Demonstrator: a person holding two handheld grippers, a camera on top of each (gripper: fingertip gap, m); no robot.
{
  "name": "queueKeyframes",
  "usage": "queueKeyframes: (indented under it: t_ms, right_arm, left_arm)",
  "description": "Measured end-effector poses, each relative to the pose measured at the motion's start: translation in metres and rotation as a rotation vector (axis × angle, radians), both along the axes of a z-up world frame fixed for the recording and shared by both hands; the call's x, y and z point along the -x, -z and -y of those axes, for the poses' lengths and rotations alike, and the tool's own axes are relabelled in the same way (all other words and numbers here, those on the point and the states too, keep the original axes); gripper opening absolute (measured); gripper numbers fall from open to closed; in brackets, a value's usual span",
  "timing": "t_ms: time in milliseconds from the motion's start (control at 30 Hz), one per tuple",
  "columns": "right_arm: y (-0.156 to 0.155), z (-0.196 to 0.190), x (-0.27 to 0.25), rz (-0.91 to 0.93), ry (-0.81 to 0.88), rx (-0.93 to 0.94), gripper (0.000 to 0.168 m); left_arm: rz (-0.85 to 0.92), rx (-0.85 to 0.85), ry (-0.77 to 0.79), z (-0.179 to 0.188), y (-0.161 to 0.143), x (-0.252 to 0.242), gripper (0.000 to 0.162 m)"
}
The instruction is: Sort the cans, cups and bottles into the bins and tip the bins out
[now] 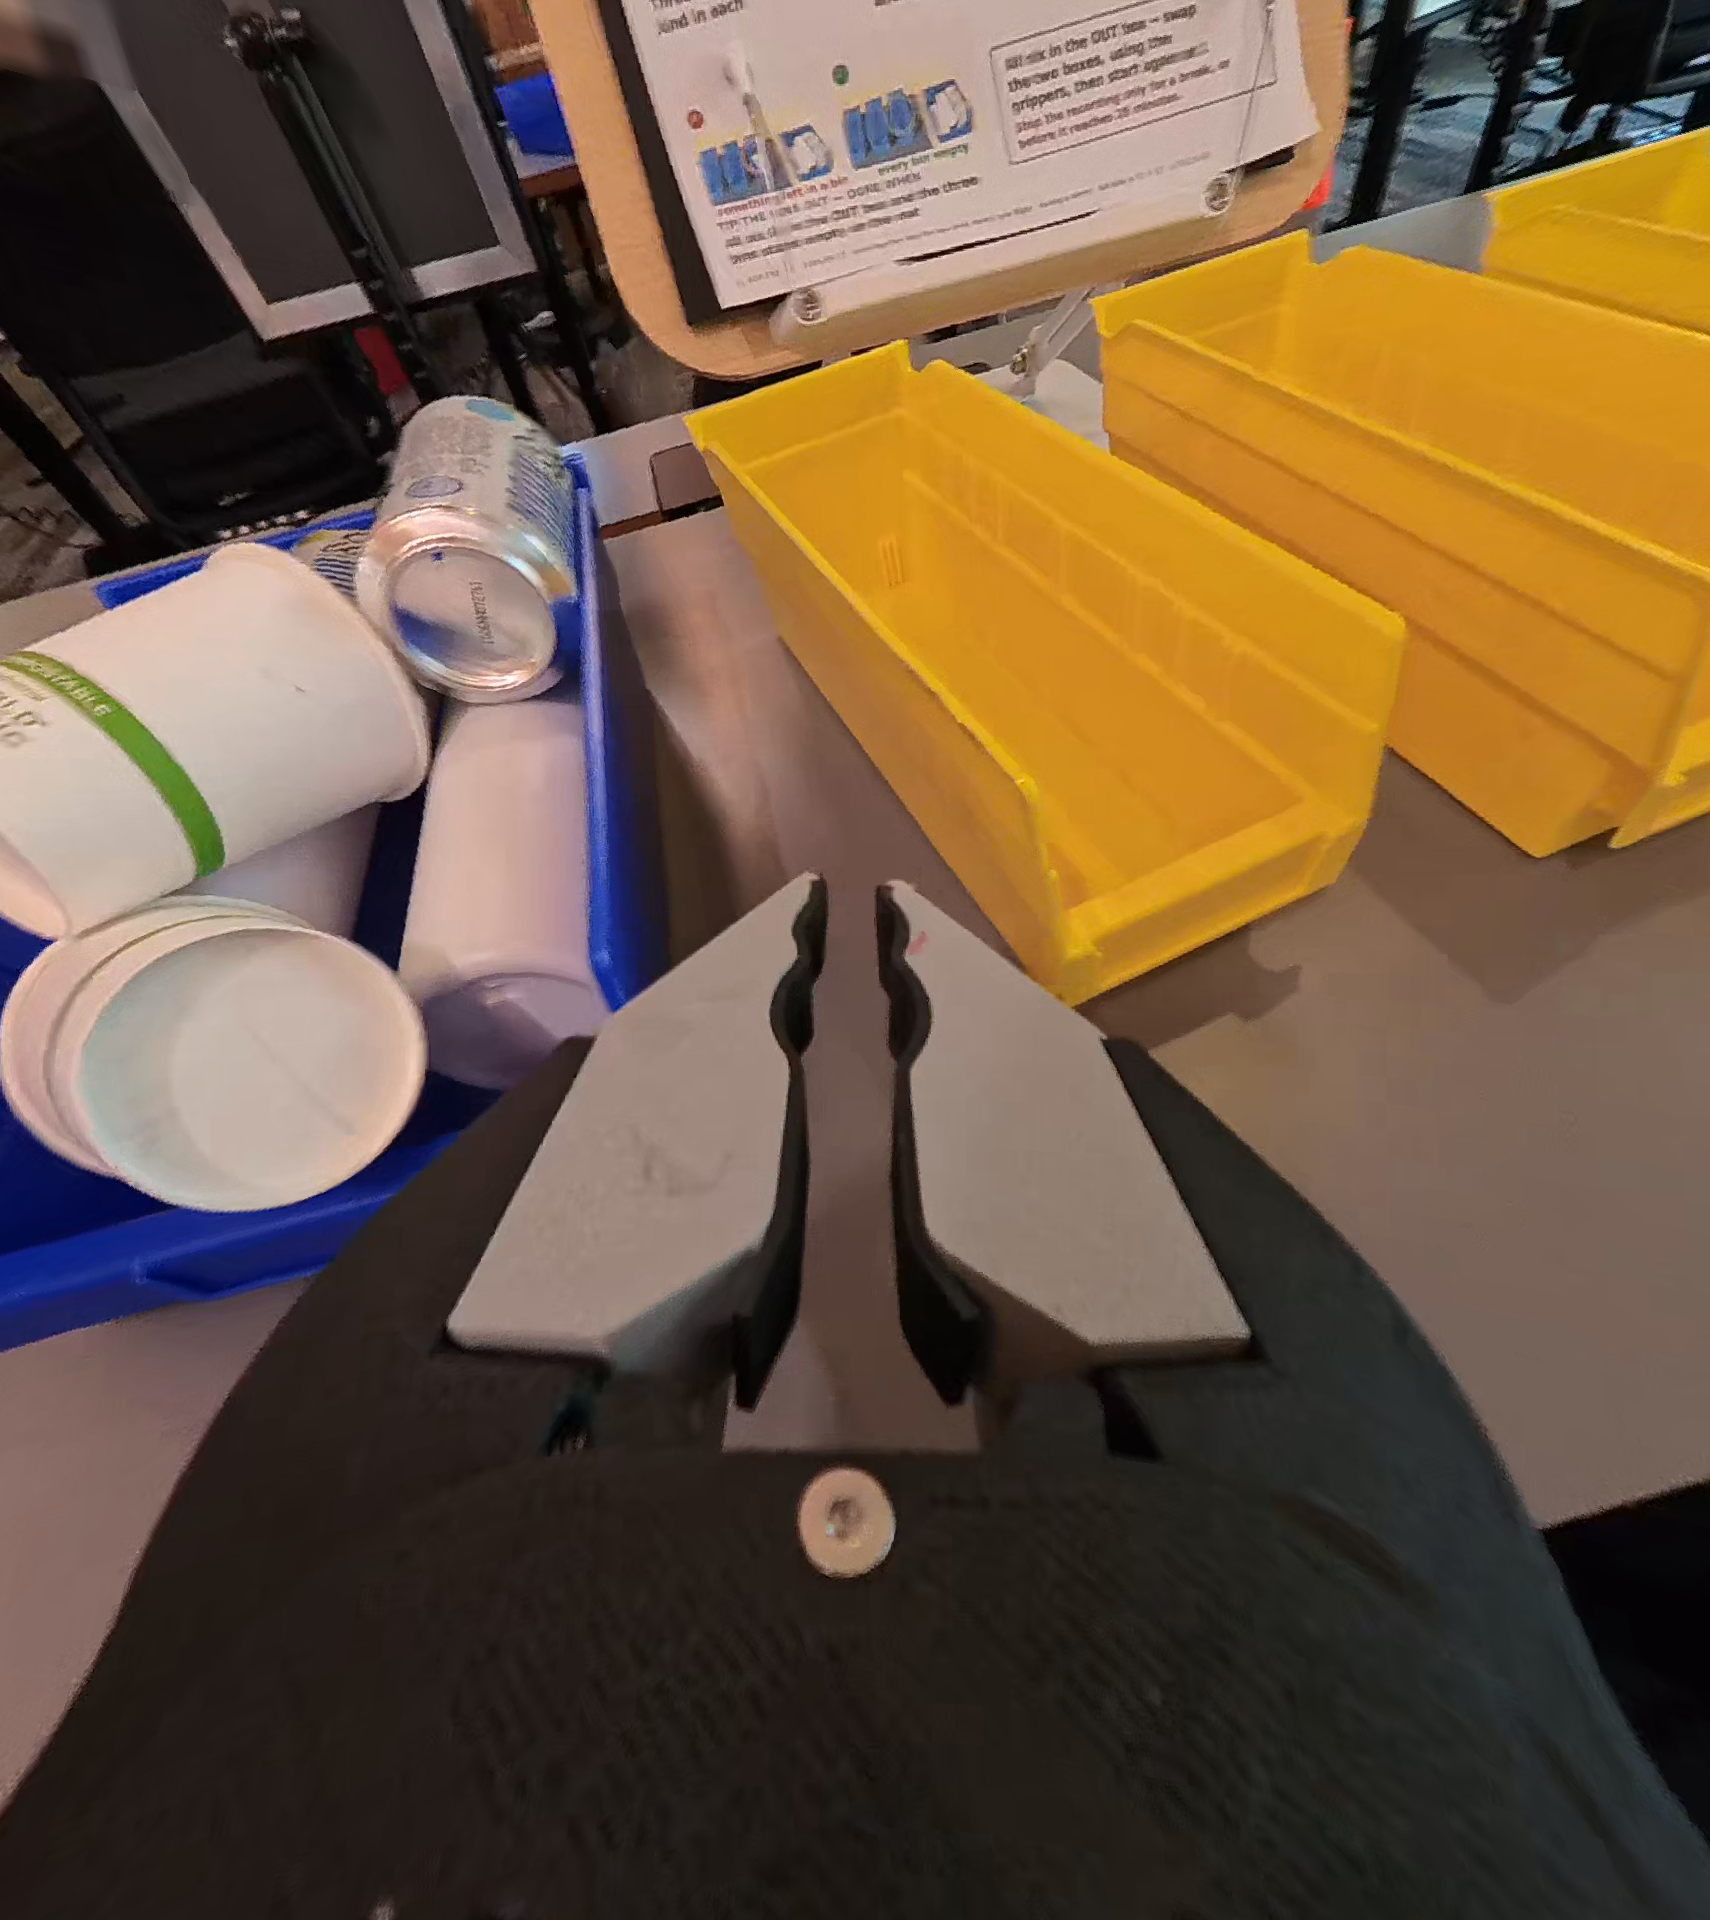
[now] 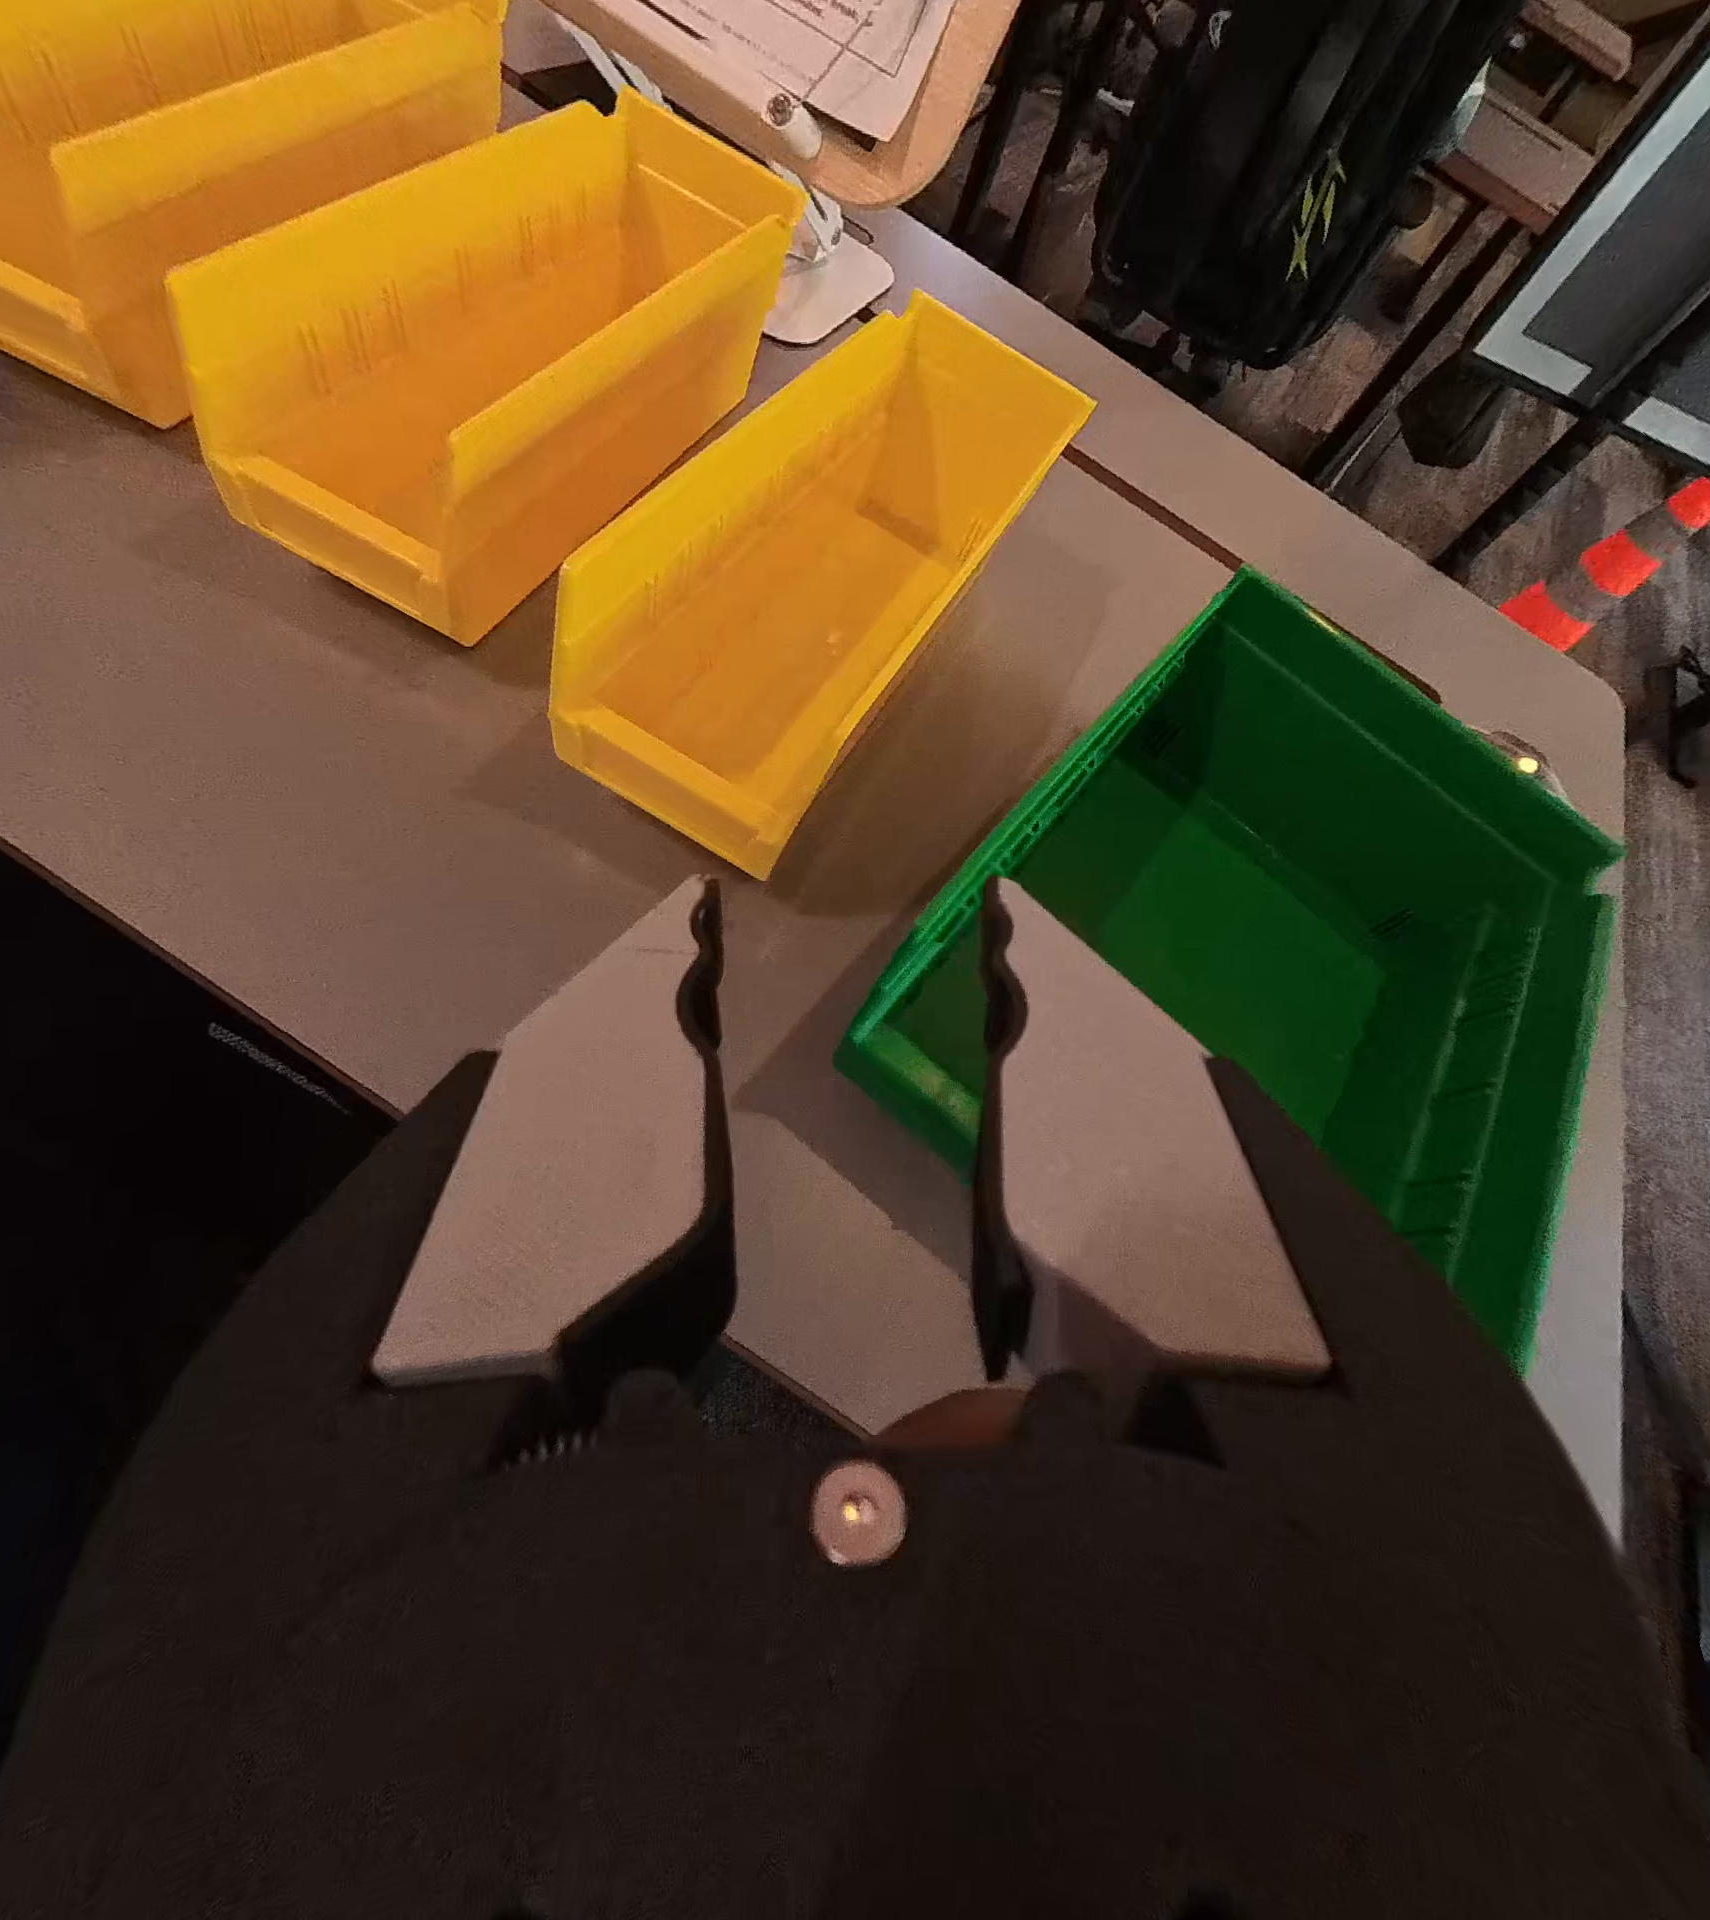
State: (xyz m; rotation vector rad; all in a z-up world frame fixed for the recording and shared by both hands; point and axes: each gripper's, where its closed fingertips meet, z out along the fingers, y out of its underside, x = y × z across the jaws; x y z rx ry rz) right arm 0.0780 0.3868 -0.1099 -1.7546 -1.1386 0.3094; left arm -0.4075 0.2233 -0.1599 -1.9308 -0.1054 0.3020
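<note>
Grey table point(image 1: 1453, 1091) holds a printed instruction sheet point(image 1: 934, 135) behind yellow bins point(image 1: 1038, 675).

You get bright, even light on the left view; the right view is dimmer and warmer, wide-angle bending shows at both edges, and the cups point(image 1: 207, 1049) look slightly blurred

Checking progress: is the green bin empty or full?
Empty: the green bin shows only bare floor and walls in the right wrist view.
</note>
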Motion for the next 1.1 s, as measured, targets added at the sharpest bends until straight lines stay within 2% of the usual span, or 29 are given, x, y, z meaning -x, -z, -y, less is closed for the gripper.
queueKeyframes:
  t_ms: [67, 100, 167, 200, 267, 367, 467, 567, 700, 800, 867, 933, 1100]
  right_arm:
    - [-0.003, -0.003, -0.006, 0.003, 0.022, -0.017, 0.048]
    - [-0.006, -0.003, -0.008, -0.004, 0.021, -0.022, 0.048]
    - [-0.012, -0.001, -0.011, -0.031, 0.008, -0.026, 0.048]
    - [-0.014, 0.0, -0.012, -0.044, 0.003, -0.026, 0.048]
    - [-0.018, 0.0, -0.016, -0.06, 0.001, -0.028, 0.048]
    - [-0.02, -0.002, -0.017, -0.082, -0.006, -0.019, 0.048]
    - [-0.014, -0.002, -0.013, -0.075, -0.014, 0.0, 0.048]
    - [-0.008, 0.0, -0.005, -0.047, -0.022, 0.002, 0.049]
    - [-0.005, 0.004, 0.004, -0.027, -0.035, -0.003, 0.049]
    - [-0.003, 0.005, 0.009, -0.015, -0.04, -0.012, 0.048]
    - [0.0, 0.005, 0.012, -0.011, -0.041, -0.006, 0.048]
    - [0.005, 0.005, 0.013, 0.005, -0.036, -0.001, 0.048]
    - [0.01, 0.004, 0.018, 0.042, -0.027, -0.009, 0.048]
  left_arm:
    - [-0.037, -0.002, -0.102, 0.012, -0.004, 0.022, 0.009]
    - [-0.054, -0.015, -0.193, 0.025, -0.01, 0.04, 0.004]
    - [-0.059, -0.143, -0.359, 0.054, -0.033, 0.074, 0.0]
    - [-0.039, -0.214, -0.384, 0.066, -0.042, 0.082, 0.0]
    - [-0.004, -0.262, -0.393, 0.08, -0.047, 0.09, 0.0]
    - [-0.009, -0.147, -0.412, 0.084, -0.028, 0.097, 0.015]
    - [-0.02, -0.102, -0.406, 0.076, -0.014, 0.099, 0.019]
    - [-0.007, -0.057, -0.422, 0.071, 0.003, 0.106, 0.018]
    - [-0.113, -0.062, -0.503, 0.074, 0.005, 0.126, 0.009]
    - [-0.08, -0.036, -0.498, 0.068, 0.015, 0.133, 0.013]
    - [-0.075, -0.039, -0.494, 0.063, 0.014, 0.137, 0.013]
    - [-0.104, -0.032, -0.506, 0.06, 0.012, 0.144, 0.003]
    - [-0.171, 0.003, -0.478, 0.056, 0.013, 0.147, 0.003]
